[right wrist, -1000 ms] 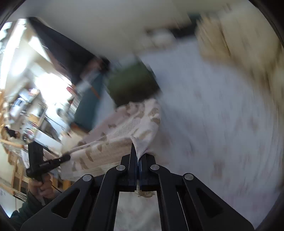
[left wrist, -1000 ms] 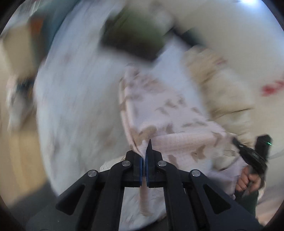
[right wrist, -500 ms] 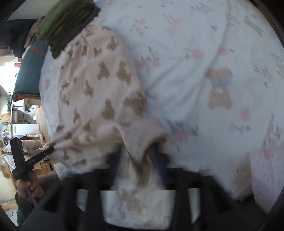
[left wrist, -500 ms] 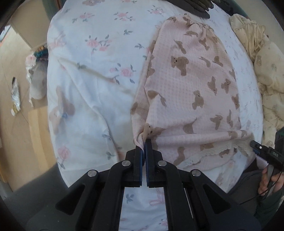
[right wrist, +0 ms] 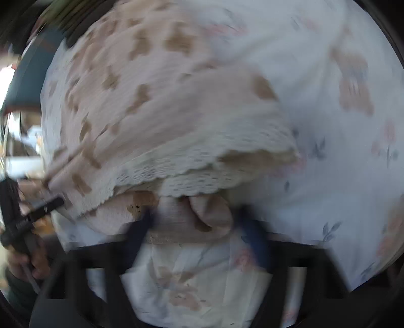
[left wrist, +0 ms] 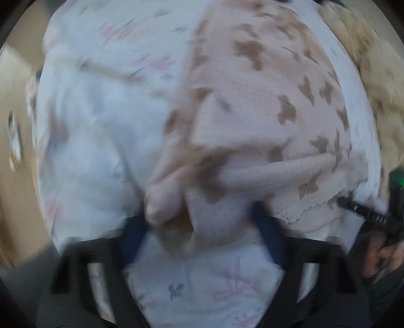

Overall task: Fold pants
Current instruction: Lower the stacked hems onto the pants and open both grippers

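Pink pants with brown bear prints (left wrist: 265, 106) lie spread on a white floral bedsheet (left wrist: 96, 121). My left gripper (left wrist: 199, 227) is open, its blue-padded fingers wide apart around the bunched left hem corner, which lies loose between them. In the right wrist view the pants (right wrist: 156, 101) show a lace-trimmed hem. My right gripper (right wrist: 197, 227) is open too, with the right hem corner lying between its fingers. Both views are motion-blurred.
A cream quilted blanket (left wrist: 373, 75) lies at the bed's right side. The bed edge and wooden floor (left wrist: 15, 126) are to the left. The other hand-held gripper shows at each view's side (left wrist: 373, 217) (right wrist: 27, 217). Dark folded fabric (right wrist: 55, 22) sits at the far end.
Both grippers have gone from shut on the hem corners to open. The pants were carried through the air a second ago and now lie flat on the bed, corners released.
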The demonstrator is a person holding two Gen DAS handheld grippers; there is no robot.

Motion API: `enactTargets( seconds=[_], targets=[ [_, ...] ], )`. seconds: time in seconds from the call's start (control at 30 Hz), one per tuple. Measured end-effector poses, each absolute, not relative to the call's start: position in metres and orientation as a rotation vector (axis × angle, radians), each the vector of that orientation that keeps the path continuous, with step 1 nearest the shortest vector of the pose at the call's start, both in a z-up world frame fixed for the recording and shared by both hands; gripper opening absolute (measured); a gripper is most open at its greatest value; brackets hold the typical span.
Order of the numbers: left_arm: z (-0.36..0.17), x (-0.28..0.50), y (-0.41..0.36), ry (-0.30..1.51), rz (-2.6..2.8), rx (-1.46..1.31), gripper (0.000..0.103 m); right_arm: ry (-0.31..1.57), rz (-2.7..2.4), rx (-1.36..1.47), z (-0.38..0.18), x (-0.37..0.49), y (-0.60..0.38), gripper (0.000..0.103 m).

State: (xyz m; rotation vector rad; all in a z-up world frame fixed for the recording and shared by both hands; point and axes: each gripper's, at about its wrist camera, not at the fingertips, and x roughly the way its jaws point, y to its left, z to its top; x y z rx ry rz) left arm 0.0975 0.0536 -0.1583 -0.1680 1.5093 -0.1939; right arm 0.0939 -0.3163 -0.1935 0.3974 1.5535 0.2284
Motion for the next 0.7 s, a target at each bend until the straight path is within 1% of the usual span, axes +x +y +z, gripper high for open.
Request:
enactTargets(
  seconds=[0.03,0.07,0.13,0.23,0.3,0.33,0.37,0.43,0.47,0.5,0.53,0.57,0.6,0.63,0.67,0.7],
  targets=[
    [-0.158,0.098,0.049,1.515,-0.211,-0.127,0.019,1.559,0.248,0.399,-0.190,0.093,-0.315,0.007],
    [-0.159,0.098,0.048,1.532,-0.232,-0.133,0.008,1.556,0.259,0.411,-0.185,0.090,-0.314,0.007],
    [-0.151,0.095,0.056,1.558,-0.243,-0.232,0.006,1.546,0.278,0.423,-0.166,0.083,-0.316,0.007],
    [-0.123,0.087,0.062,1.552,-0.313,-0.290,0.006,1.554,0.323,0.434,-0.134,0.071,-0.322,0.006],
    [-0.112,0.081,0.067,1.561,-0.358,-0.308,0.006,1.588,0.329,0.460,-0.125,0.065,-0.330,0.006],
    [-0.111,0.079,0.069,1.575,-0.351,-0.298,0.006,1.628,0.327,0.470,-0.127,0.062,-0.335,0.007],
    [-0.115,0.077,0.074,1.600,-0.325,-0.289,0.006,1.674,0.318,0.445,-0.132,0.061,-0.336,0.012],
    [-0.131,0.072,0.078,1.666,-0.242,-0.238,0.007,1.746,0.263,0.394,-0.150,0.059,-0.344,0.012],
    [-0.132,0.075,0.077,1.663,-0.205,-0.202,0.010,1.764,0.223,0.372,-0.158,0.059,-0.348,0.012],
    [-0.132,0.074,0.077,1.648,-0.170,-0.146,0.010,1.759,0.195,0.341,-0.162,0.062,-0.352,0.012],
    [-0.130,0.074,0.076,1.628,-0.146,-0.099,0.014,1.734,0.182,0.331,-0.161,0.068,-0.356,0.012],
    [-0.126,0.073,0.075,1.609,-0.127,-0.060,0.029,1.707,0.165,0.345,-0.158,0.073,-0.360,0.014],
    [-0.123,0.072,0.074,1.593,-0.117,-0.051,0.038,1.658,0.154,0.398,-0.153,0.078,-0.368,0.018],
    [-0.121,0.073,0.077,1.577,-0.113,-0.074,0.052,1.594,0.165,0.481,-0.147,0.083,-0.376,0.042],
    [-0.117,0.074,0.081,1.558,-0.113,-0.121,0.057,1.544,0.174,0.543,-0.145,0.088,-0.381,0.072],
    [-0.116,0.076,0.082,1.554,-0.112,-0.135,0.057,1.501,0.160,0.585,-0.144,0.093,-0.384,0.077]
  ],
)
